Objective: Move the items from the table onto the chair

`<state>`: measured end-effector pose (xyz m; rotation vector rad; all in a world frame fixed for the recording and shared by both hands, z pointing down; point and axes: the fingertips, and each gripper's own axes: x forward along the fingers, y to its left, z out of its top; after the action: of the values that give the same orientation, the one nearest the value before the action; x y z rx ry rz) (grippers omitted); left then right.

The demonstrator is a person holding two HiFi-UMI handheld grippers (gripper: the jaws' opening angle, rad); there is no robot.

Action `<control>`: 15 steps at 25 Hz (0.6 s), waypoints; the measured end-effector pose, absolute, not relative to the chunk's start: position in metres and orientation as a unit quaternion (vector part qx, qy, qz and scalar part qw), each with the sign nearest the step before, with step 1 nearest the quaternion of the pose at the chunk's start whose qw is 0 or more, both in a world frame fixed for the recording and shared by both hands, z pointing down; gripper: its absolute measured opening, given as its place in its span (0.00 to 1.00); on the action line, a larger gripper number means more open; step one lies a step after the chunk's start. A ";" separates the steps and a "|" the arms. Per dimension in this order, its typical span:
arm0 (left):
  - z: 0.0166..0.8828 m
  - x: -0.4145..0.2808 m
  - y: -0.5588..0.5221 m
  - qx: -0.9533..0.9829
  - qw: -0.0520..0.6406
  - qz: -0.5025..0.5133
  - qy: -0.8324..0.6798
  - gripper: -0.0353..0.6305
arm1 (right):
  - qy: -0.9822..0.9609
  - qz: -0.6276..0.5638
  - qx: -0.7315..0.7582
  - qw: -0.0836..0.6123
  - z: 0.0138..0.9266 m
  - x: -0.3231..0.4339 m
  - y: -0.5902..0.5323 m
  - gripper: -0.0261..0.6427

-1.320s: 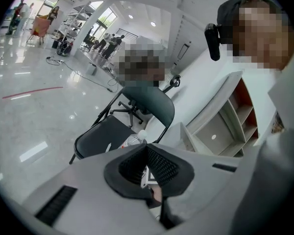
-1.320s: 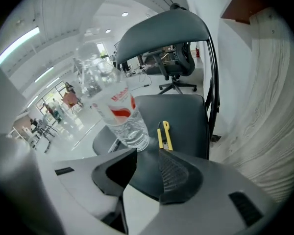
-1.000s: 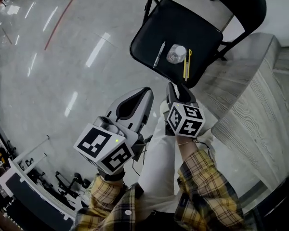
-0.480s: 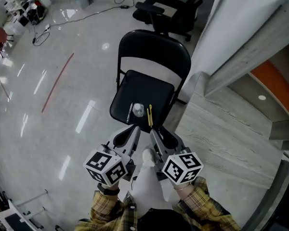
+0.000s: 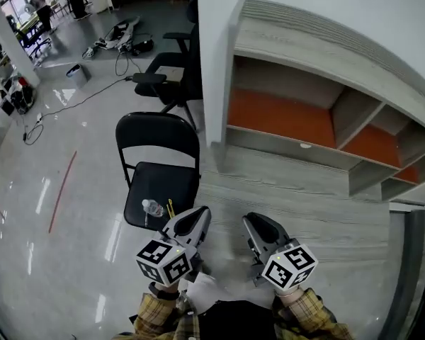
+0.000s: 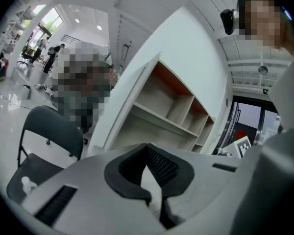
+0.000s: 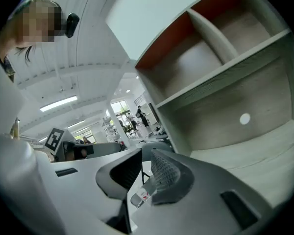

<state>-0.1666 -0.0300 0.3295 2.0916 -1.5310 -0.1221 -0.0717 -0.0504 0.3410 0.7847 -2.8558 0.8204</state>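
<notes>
See the clear plastic bottle [image 5: 151, 207] and thin yellow pen [image 5: 170, 208] already on the seat of the black folding metal chair [image 5: 171, 179], ahead and left of both grippers, pen lying front to back. Count the left gripper [image 5: 197, 217] nearer them, with fingers [image 6: 161, 168] pressed together on nothing. Count the right gripper [image 5: 255, 224] nearer the pale wood-grain worktop [image 5: 326, 214], with fingers [image 7: 166, 173] just closing to a narrow gap, empty. Spot no further item on the visible worktop; probably finished.

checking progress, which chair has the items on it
The folding chair: a bottle and yellow pen lie on its seat. The office chair stands behind it.
</notes>
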 end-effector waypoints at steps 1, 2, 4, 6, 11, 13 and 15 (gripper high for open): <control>0.324 -0.144 -0.041 0.783 0.264 -0.046 -0.561 0.06 | -0.928 0.266 0.260 0.031 0.337 -0.047 -0.059 0.13; 0.319 -0.121 -0.052 0.791 0.258 -0.046 -0.553 0.06 | -0.927 0.267 0.263 0.026 0.334 -0.022 -0.067 0.11; 0.311 -0.068 -0.069 0.806 0.251 -0.044 -0.534 0.06 | -0.924 0.267 0.271 0.018 0.325 0.030 -0.080 0.09; 0.305 -0.015 -0.086 0.819 0.247 -0.042 -0.516 0.06 | -0.924 0.254 0.285 0.013 0.316 0.081 -0.092 0.08; 0.300 0.105 -0.114 0.843 0.254 -0.036 -0.472 0.06 | -0.921 0.217 0.322 0.011 0.297 0.190 -0.120 0.07; 0.299 0.145 -0.119 0.854 0.253 -0.027 -0.454 0.06 | -0.917 0.217 0.335 0.007 0.295 0.226 -0.127 0.07; 0.298 0.177 -0.124 0.864 0.250 -0.019 -0.437 0.06 | -0.912 0.215 0.349 0.004 0.294 0.255 -0.133 0.07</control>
<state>0.1767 -0.1238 0.2977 2.3515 -1.1907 -0.0506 0.2554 -0.1325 0.2937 1.0947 -2.8576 0.6724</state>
